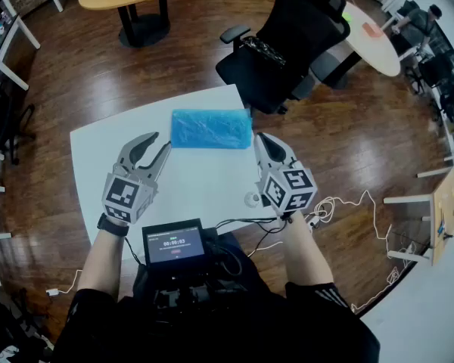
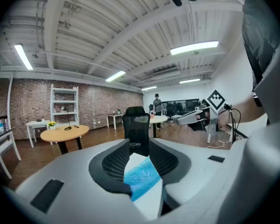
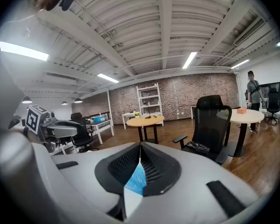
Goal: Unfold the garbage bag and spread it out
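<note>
The left gripper (image 1: 160,142) hangs over the white table (image 1: 200,191) just left of and nearer the person than the bag, its jaws standing apart with nothing between them. In the left gripper view only the blue plastic shows beyond the gap.

The garbage bag (image 1: 211,128) lies flat on the table's far side as a folded blue rectangle, with a black chair (image 1: 287,48) behind its right end. It looks thin, light and limp, likely slick and clingy, so it should slide or bunch rather than lift stiffly. A sound hold would be a loose edge or corner of the top layer, with the other gripper pinning the rest.

The right gripper (image 1: 260,139) sits just beside the bag's right edge with its jaws closed together and empty; the right gripper view shows the tips meeting above the blue film.

No view shows how many folds there are, which edge is free, or where the mouth is. I cannot tell whether the right tips touch the plastic.
</note>
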The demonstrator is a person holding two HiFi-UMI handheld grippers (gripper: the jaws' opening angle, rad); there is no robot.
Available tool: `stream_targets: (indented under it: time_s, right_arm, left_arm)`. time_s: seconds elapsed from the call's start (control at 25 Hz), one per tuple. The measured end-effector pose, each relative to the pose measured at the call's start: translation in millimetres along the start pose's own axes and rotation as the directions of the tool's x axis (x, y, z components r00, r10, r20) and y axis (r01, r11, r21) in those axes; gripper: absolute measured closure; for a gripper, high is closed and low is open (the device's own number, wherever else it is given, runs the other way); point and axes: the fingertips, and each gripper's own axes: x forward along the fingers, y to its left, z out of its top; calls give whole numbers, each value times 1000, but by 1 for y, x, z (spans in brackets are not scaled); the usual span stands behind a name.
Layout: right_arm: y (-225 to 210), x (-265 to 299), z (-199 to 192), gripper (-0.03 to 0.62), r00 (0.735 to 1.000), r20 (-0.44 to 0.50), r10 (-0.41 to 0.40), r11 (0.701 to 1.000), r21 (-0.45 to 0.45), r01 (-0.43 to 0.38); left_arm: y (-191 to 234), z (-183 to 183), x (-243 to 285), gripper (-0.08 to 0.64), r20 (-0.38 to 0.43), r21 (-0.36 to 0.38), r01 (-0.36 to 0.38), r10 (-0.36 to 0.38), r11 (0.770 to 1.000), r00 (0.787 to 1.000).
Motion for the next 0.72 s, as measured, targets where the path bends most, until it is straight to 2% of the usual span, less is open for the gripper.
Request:
stream_targets:
  time_s: [0.2, 0.4, 0.48, 0.6, 0.72]
  right_arm:
    - [-22, 26, -6, 574, 1000, -5, -8, 1000, 12, 8]
    - [-43, 40, -20, 574, 999, -28, -18, 1000, 20, 18]
    - [-52, 45, -29, 572, 999, -45, -21, 1000, 21, 22]
    - [-61, 55, -42, 572, 997, -71, -25, 1000, 16, 26]
    - [-70, 65, -53, 572, 996, -91, -25, 999, 21, 27]
  left_arm:
    - [-14, -16, 63, 428, -72, 102, 70, -63, 992, 995]
    - [-44, -53, 122, 428, -181, 160, 156, -127, 975, 975]
    - [-58, -69, 146, 428, -233, 215, 198, -147, 956, 961]
    - [-75, -102, 178, 428, -330, 306, 274, -169, 912, 929]
    - [-87, -131, 206, 428, -409, 354, 342, -184, 871, 894]
